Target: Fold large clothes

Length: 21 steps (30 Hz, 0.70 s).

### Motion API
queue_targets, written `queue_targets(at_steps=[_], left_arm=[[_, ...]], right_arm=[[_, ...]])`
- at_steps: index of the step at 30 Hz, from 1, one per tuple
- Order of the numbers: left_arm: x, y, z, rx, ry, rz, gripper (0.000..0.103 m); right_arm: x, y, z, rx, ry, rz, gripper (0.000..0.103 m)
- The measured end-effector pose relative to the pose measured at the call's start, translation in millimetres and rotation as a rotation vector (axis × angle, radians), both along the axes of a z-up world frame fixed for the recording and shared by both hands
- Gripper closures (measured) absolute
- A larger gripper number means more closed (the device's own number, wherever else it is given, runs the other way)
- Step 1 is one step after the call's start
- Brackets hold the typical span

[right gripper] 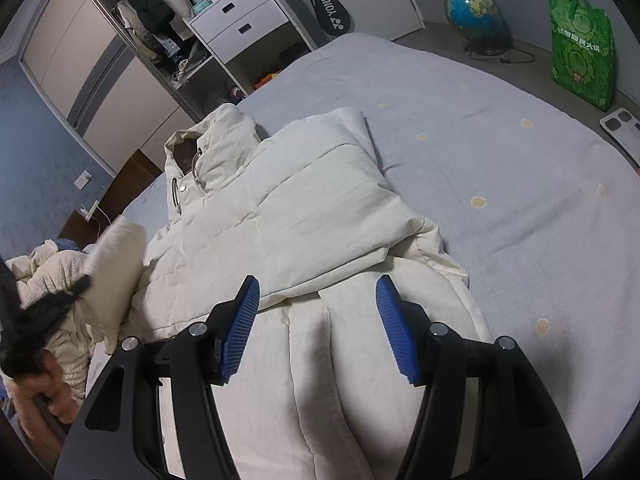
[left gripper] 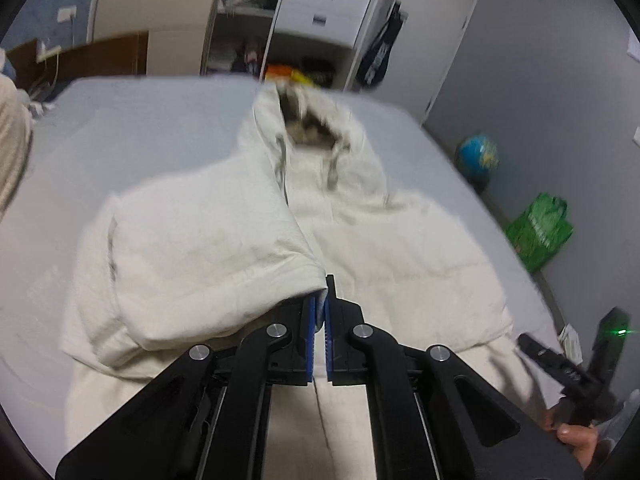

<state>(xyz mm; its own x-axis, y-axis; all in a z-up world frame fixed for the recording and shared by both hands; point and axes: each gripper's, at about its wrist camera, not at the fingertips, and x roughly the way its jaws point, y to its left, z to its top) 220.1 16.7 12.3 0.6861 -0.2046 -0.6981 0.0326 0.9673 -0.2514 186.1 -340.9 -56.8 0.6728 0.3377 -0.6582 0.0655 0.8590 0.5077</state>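
A cream hooded coat [right gripper: 280, 216] lies spread on the bed [right gripper: 500, 168], its hood [left gripper: 308, 128] toward the wardrobe [right gripper: 132, 60] and its hem nearest the 2 grippers. Both sleeves are folded in over the chest.

On the left, past the bed edge, sits a heap of cream bedding [right gripper: 48, 276]. The left gripper [left gripper: 322, 304] is over the middle of the coat. Its blue pads [left gripper: 307, 336] stand almost together, with the cuff of the left sleeve [left gripper: 200, 248] pinched between them; that sleeve lies across the chest, its cuff reaching the coat's midline. In the right wrist view this gripper shows only as a dark blur at the far left, with the hand [right gripper: 44, 384] that carries it below.

The right gripper [right gripper: 318, 312] hangs over the lower part of the coat, just below the cuff of the right sleeve [right gripper: 328, 200]. Its jaws stand about halfway apart, with nothing between them, and the pads touch no fabric.

Beyond the bed are white drawers [right gripper: 240, 20] and a black racket bag [right gripper: 326, 4]. To the right, on the floor by the wall, stand a globe [right gripper: 476, 12] and a green bag [right gripper: 582, 44].
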Motion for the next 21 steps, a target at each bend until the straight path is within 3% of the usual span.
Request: queue_targets(at_steps=[2, 4, 6, 9, 11, 15, 21], left_arm=[[5.4, -11.5, -17.1, 0.005, 0.06, -0.02, 0.091], [5.0, -22.8, -29.7, 0.006, 0.079, -0.045, 0.076], [-1.9, -27.9, -36.7, -0.016, 0.083, -0.069, 0.049], [-16.3, -38.0, -41.2, -0.007, 0.08, -0.099, 0.029], [-31.0, -35.2, -41.2, -0.009, 0.089, -0.101, 0.024], [-59.7, -11.9, -35.9, 0.007, 0.084, -0.102, 0.024], [-90.2, 57.8, -11.6, 0.041, 0.063, 0.052, 0.021]], right_arm=[[0.0, 0.0, 0.0, -0.003, 0.001, 0.0, 0.045], [0.1, 0.0, -0.1, -0.007, 0.002, -0.001, 0.045], [0.5, -0.1, -0.2, -0.01, 0.005, -0.001, 0.045], [1.9, 1.2, -0.7, -0.02, 0.01, 0.005, 0.045], [2.4, 4.3, -0.2, -0.033, 0.008, 0.013, 0.046], [1.8, 18.2, 4.1, -0.089, -0.008, 0.058, 0.045], [-1.4, 53.9, 14.6, -0.194, -0.042, 0.179, 0.045]])
